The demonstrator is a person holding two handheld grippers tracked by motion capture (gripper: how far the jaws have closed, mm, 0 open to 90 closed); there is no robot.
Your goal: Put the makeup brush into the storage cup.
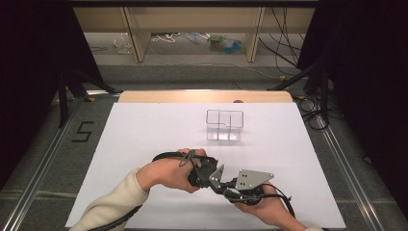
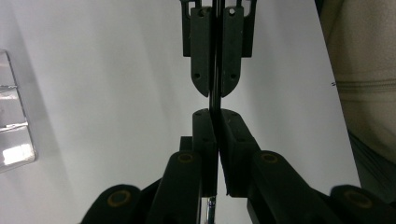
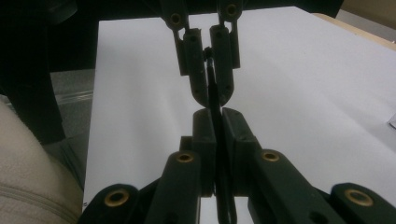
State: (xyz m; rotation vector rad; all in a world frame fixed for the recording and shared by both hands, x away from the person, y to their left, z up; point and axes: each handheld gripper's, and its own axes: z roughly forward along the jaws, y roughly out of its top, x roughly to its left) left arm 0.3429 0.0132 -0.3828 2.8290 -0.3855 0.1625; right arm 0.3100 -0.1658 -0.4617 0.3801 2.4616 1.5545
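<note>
**A:** Two grippers on one thin dark strip (image 2: 214,100): why do you hold it from both ends?

**B:** It looks like a hand-over, or you are steadying it. You have your left gripper (image 2: 214,116) and your right gripper (image 3: 215,115) tip to tip above the worktop (image 1: 144,134), close to its near edge and a little right of the middle. The strip runs straight from one pair of jaws into the other.

**A:** Are both pairs really clamped?

**B:** Yes. Each pair is pressed together on the strip with no gap to either side of it. The strip is so slim that you can only grip it with the jaws nearly touching.

**A:** And the clear divided box (image 1: 224,126)?

**B:** It stands apart from your hands, out past the middle of the worktop toward the far edge, with its open top up. I judge it is where the strip goes, so lining the strip up here first makes sense.
</note>
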